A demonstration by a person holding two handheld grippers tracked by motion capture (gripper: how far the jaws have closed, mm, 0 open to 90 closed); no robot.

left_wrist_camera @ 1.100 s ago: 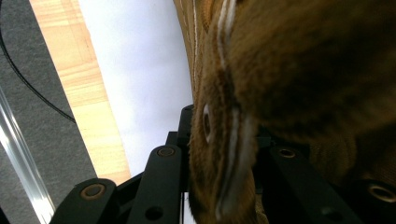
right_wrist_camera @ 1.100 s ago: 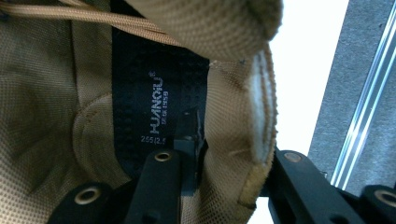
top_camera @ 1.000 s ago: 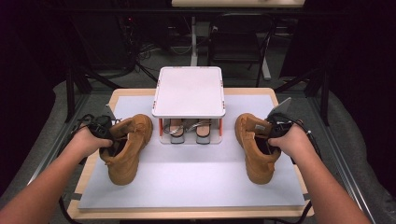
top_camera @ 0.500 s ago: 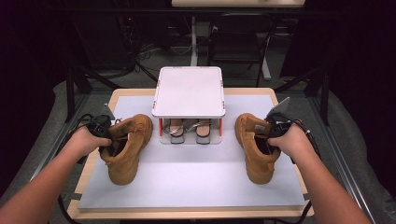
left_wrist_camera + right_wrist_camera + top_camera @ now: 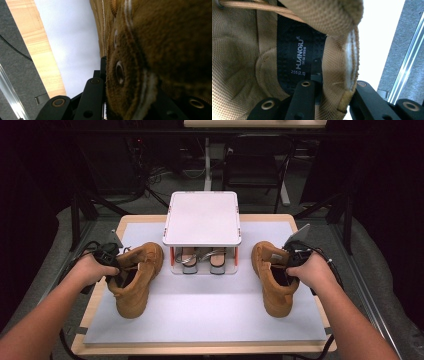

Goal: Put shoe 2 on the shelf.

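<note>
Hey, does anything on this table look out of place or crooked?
Slightly: the left tan suede boot sits skewed, toe angled outward, while the right tan suede boot lies nearly straight. No damage or spills on the white mat.

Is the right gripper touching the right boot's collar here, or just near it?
Touching. The right gripper view shows the right gripper with one jaw inside the right boot and one outside, pinching the collar wall.

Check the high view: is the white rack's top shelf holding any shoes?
No. The top of the white rack is bare; the grey sandals sit on the level beneath it.
</note>
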